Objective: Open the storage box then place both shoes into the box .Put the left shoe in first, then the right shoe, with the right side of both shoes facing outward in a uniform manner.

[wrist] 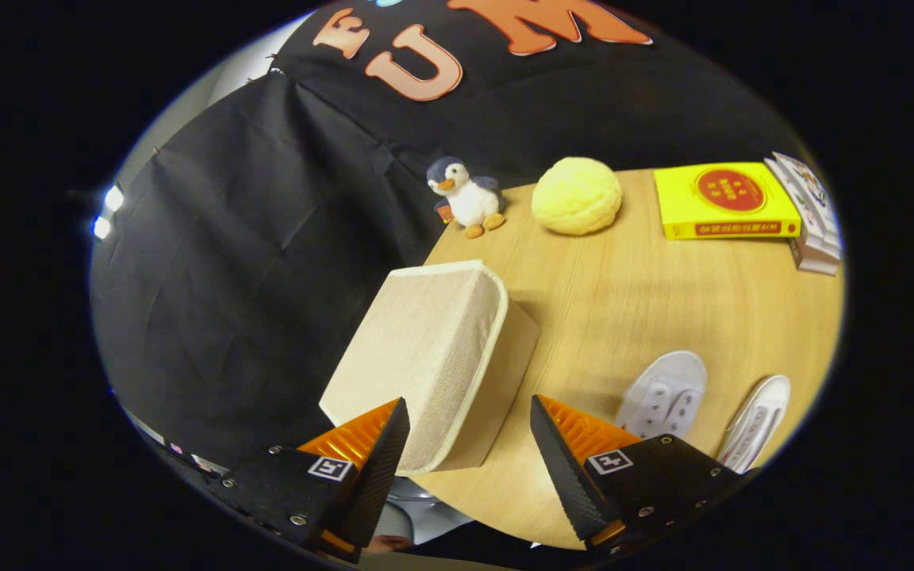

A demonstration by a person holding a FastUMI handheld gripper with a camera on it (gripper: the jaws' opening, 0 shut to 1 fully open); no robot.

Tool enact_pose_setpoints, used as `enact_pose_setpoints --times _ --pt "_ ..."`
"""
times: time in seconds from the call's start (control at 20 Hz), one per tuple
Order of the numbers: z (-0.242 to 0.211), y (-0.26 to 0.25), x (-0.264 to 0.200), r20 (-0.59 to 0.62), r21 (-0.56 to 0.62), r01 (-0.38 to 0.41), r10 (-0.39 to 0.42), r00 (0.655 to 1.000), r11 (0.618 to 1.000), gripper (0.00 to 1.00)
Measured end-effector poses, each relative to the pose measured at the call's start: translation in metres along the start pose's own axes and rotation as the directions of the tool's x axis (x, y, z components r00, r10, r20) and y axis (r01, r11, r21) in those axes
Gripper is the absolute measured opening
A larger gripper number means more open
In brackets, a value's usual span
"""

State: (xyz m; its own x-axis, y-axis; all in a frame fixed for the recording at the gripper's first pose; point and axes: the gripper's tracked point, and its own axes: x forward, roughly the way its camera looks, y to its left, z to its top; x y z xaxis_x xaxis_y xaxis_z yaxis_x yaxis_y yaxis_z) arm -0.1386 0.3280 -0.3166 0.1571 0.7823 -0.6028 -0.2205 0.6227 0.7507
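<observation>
Gripper view: one beige fabric storage box (433,361), lid on and contents hidden, sits at the near corner of a wooden table (624,301), its near end between the spread fingers of the gripper (469,440), which touch nothing. Two white shoes (663,392) (758,420) lie side by side just beyond the right finger, outside the box. Farther back stand one plush penguin (465,197), one yellow ball-shaped cushion (577,195), one yellow book (725,201) and a small stack of books (810,218)
</observation>
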Motion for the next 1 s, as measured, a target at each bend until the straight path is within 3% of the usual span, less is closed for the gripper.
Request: enact_pose_setpoints --times 0.15,0.35,0.65,0.8,1.0 --pt "-0.011 0.01 0.025 -0.047 0.083 -0.063 0.067 0.997 0.995 0.92" --pt "-0.026 0.002 0.064 -0.099 0.134 -0.05 0.064 0.993 0.99 0.92" --pt "-0.036 0.022 0.083 -0.119 0.338 -0.154 0.205 0.972 0.928 0.91" --pt "-0.035 0.024 0.079 -0.115 0.325 -0.148 0.194 0.974 0.934 0.78" --pt "-0.029 0.034 0.057 -0.12 0.289 -0.164 0.206 0.971 0.943 0.7"
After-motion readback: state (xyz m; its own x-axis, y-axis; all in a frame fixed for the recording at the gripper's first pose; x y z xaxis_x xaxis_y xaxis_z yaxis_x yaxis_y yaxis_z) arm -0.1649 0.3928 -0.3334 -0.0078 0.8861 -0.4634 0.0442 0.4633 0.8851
